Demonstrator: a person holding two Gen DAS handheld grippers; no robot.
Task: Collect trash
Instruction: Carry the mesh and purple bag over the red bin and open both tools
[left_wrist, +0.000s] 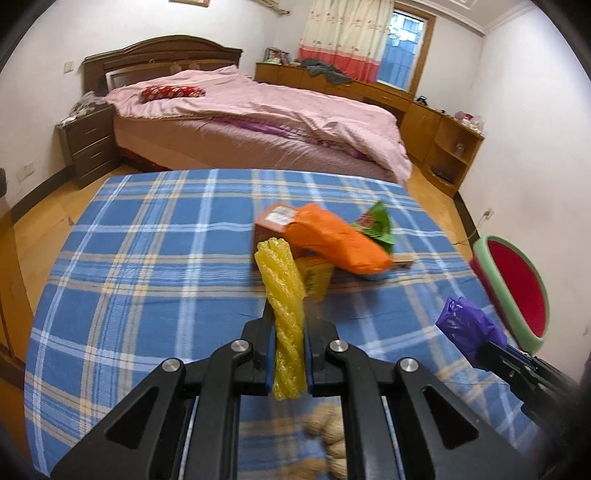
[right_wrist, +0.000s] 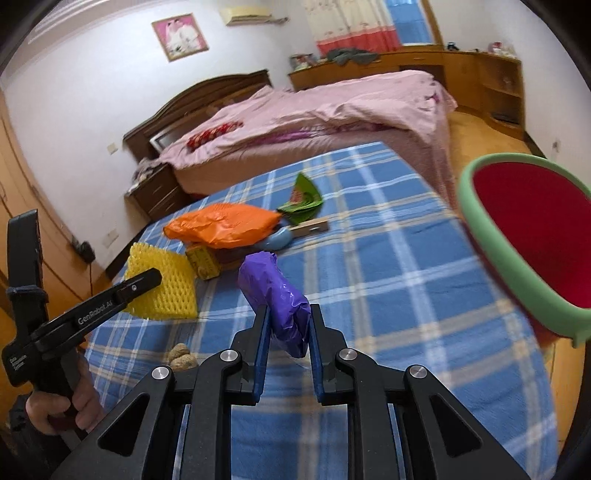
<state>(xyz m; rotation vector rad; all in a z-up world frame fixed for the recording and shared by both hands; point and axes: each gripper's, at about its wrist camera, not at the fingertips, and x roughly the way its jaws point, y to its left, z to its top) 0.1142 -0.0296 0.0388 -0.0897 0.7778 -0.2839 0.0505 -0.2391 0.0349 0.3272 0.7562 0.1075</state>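
Empty red bin beside blue-checked table

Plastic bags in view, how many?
2. The purple bag is clamped in the right gripper; the orange bag lies on the trash pile on the plaid cloth. More may be hidden under it.

Blue plaid cloth, yellow foam net, purple bag, orange bag.

A yellow foam net and a crumpled purple bag are each held aloft. An orange bag and green wrapper lie on the desk.
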